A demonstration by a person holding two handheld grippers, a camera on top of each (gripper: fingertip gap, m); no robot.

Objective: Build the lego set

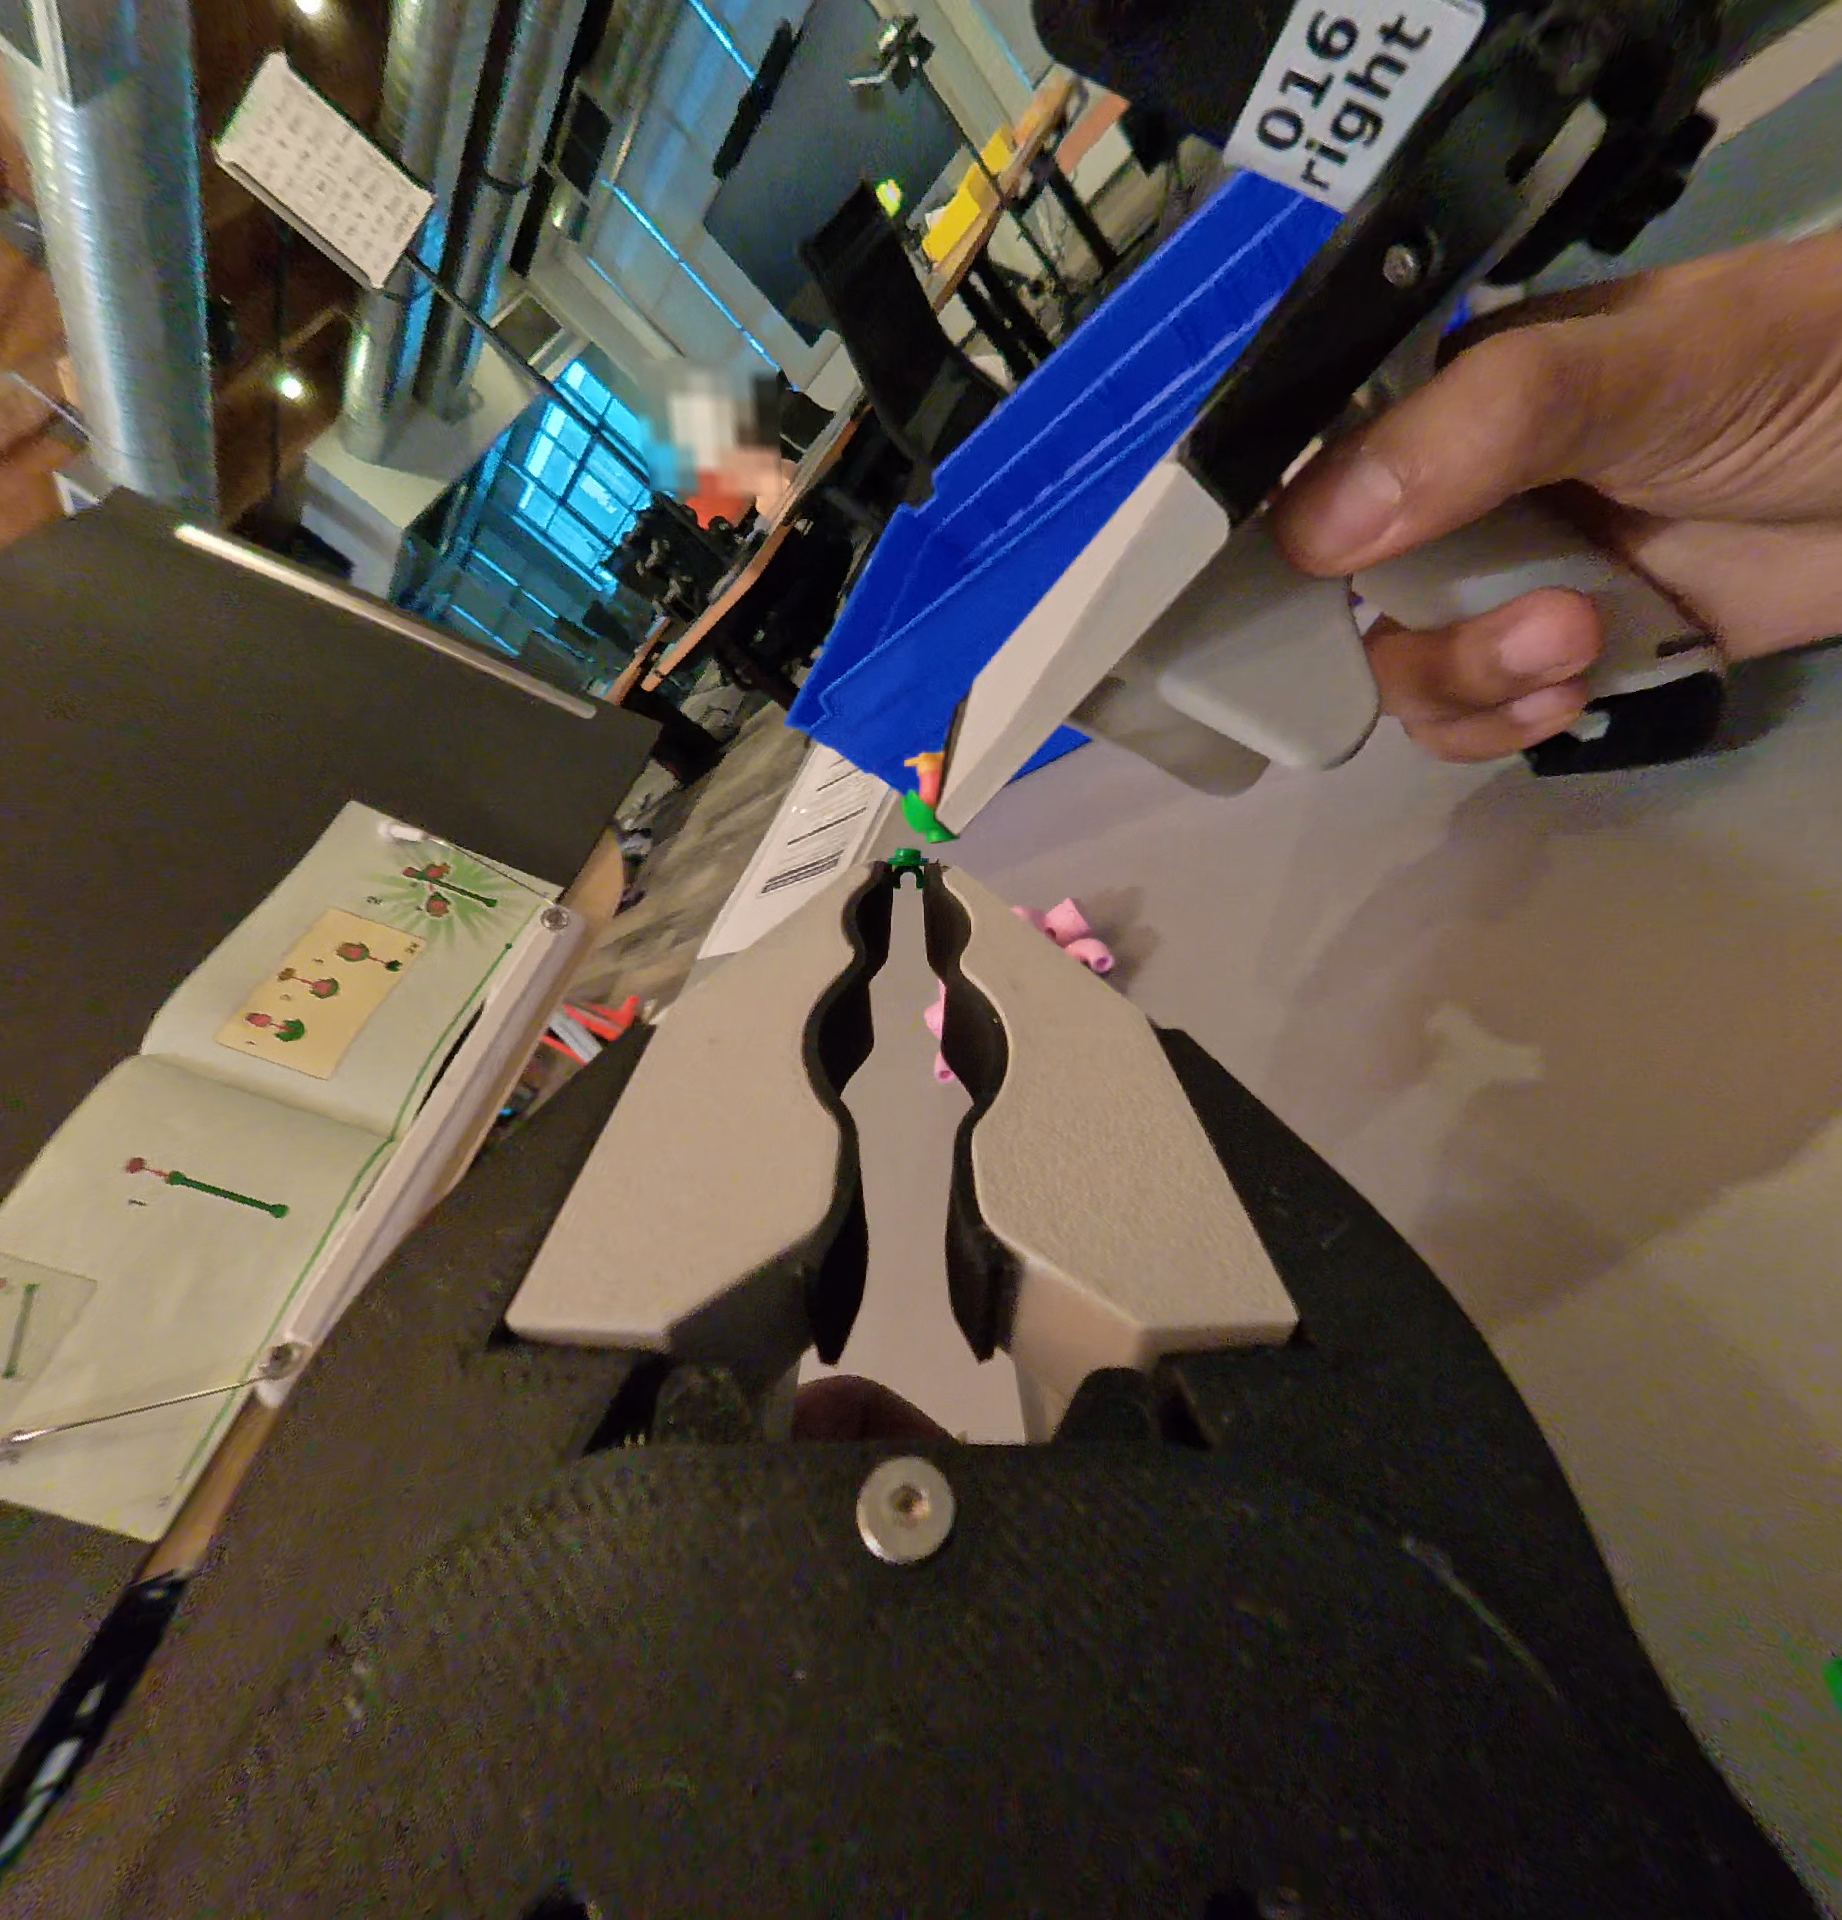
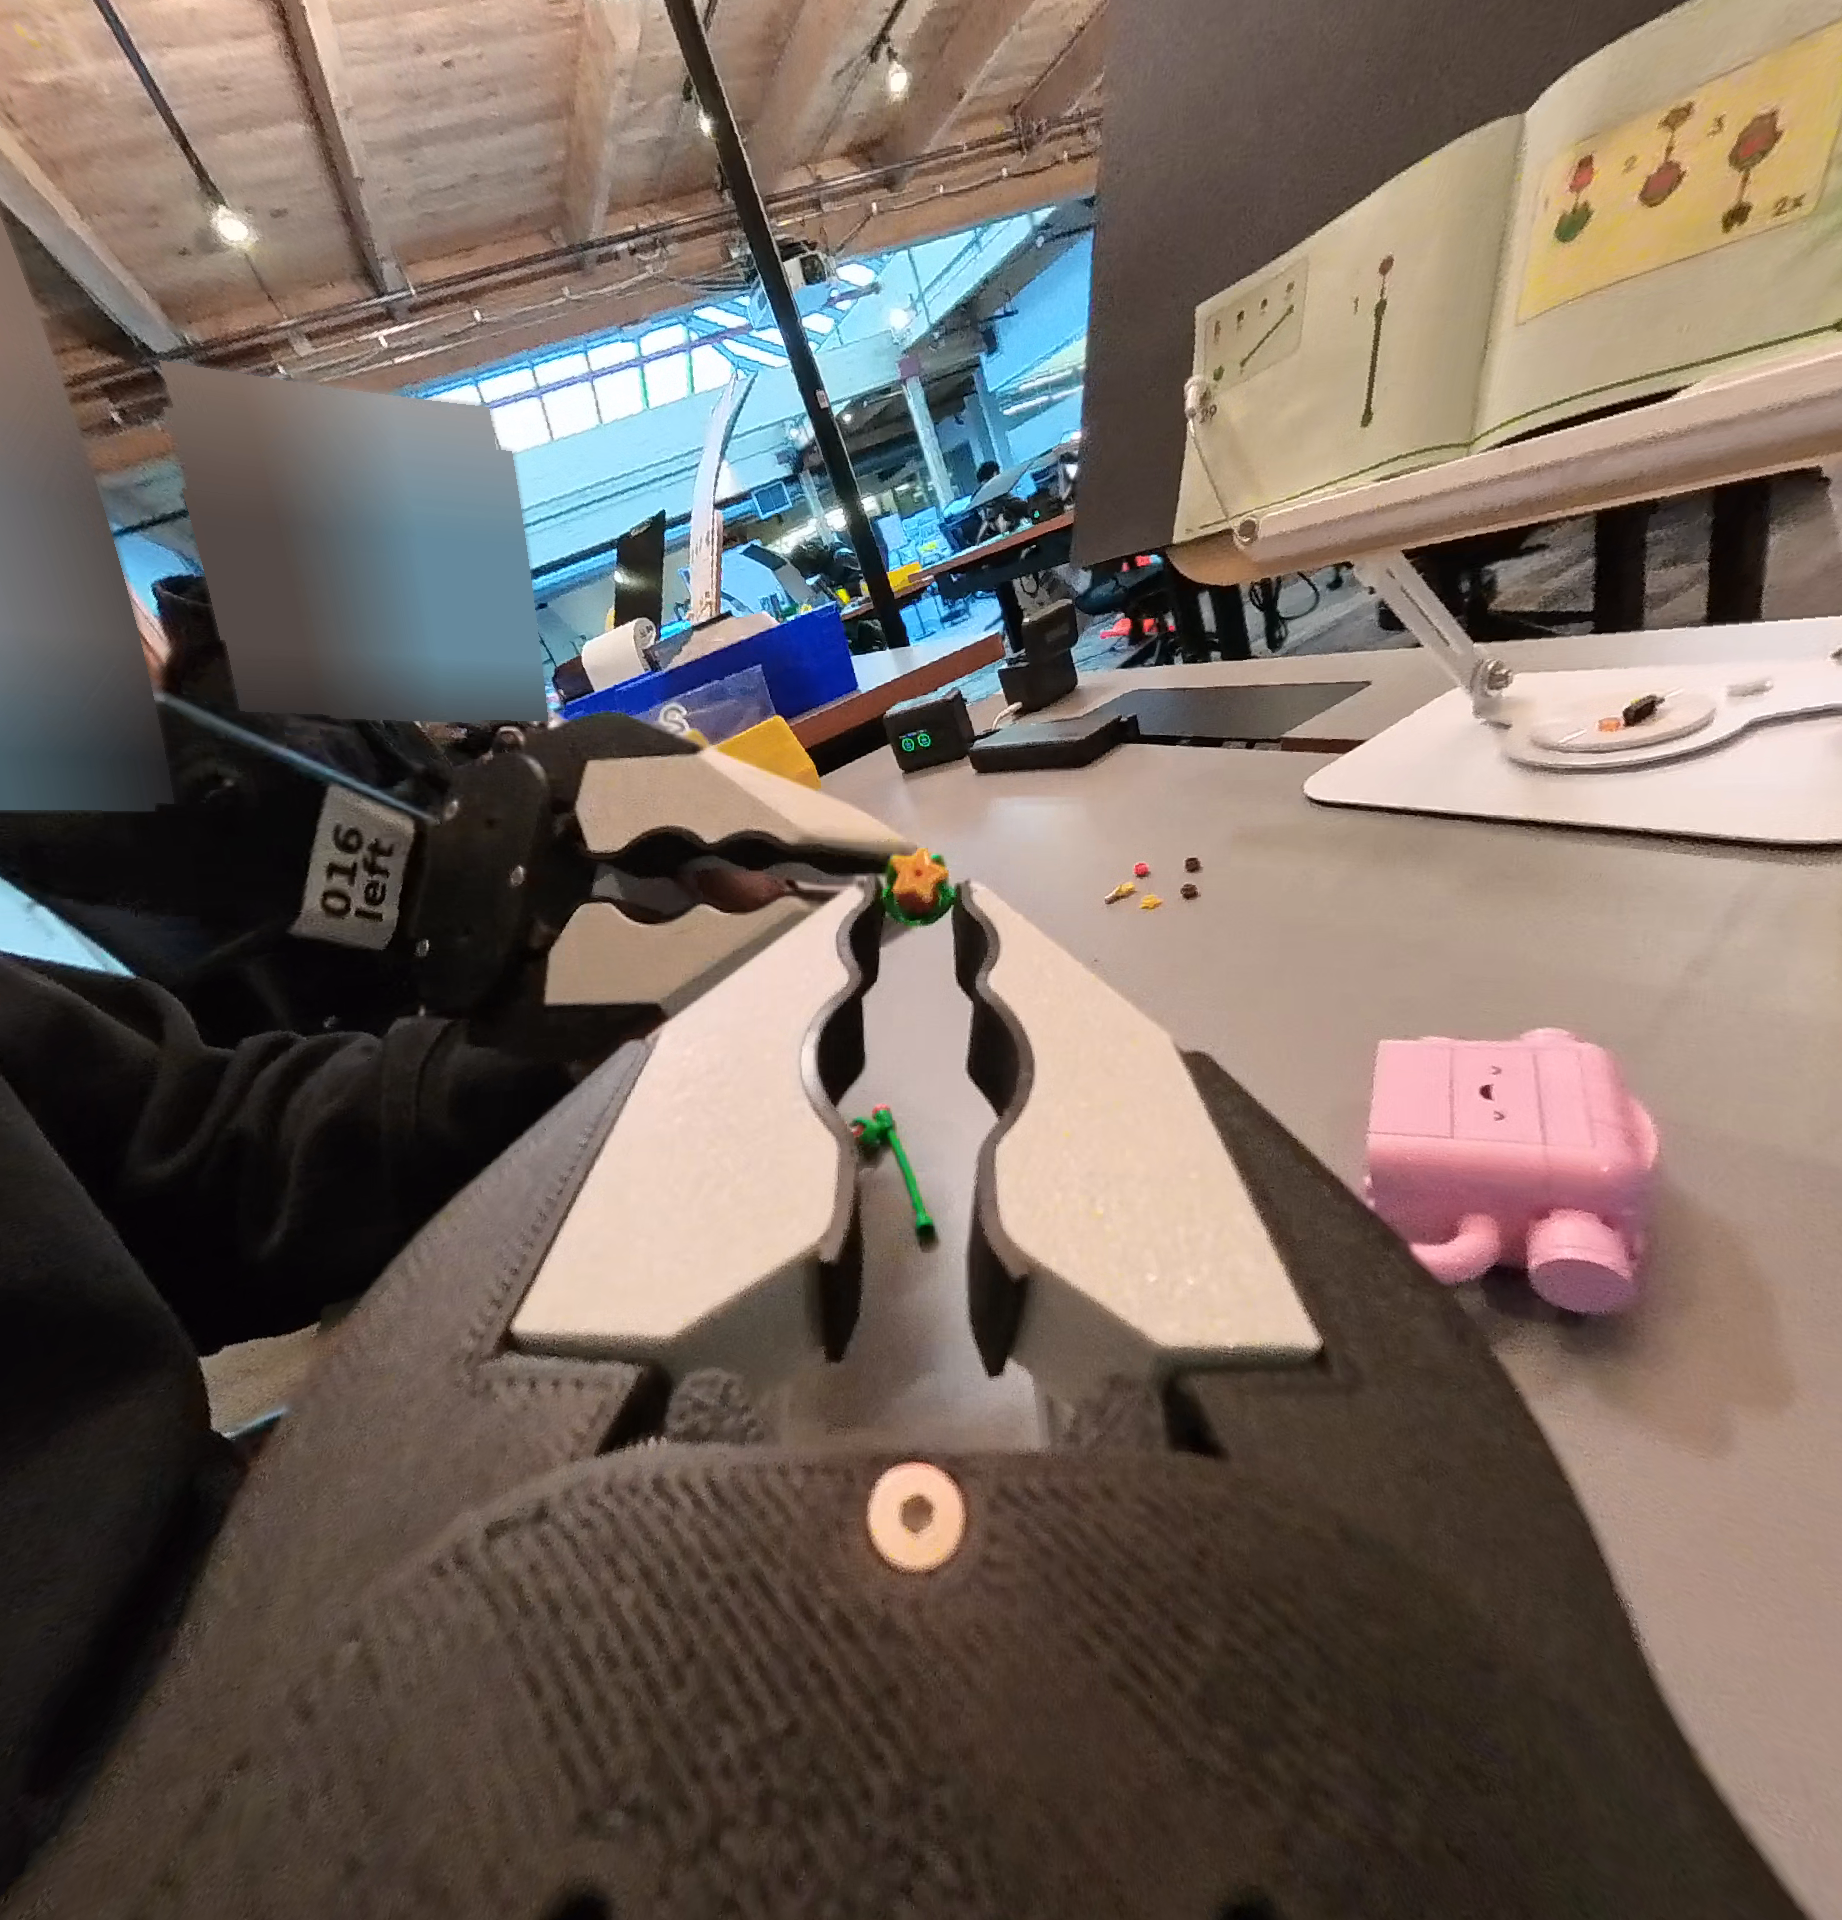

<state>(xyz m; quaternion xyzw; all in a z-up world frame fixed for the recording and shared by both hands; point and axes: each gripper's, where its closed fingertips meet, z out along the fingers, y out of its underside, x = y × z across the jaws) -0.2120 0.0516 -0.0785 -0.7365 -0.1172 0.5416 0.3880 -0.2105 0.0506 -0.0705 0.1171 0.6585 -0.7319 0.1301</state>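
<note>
With the left claw pinching a green stud and the right claw gripping a flower, slight misalignment could flick either onto the bench.

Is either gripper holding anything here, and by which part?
Right gripper pinches a small orange-and-green flower piece at its green base. Left gripper pinches a tiny green piece at its lower end, only the top showing.
</note>
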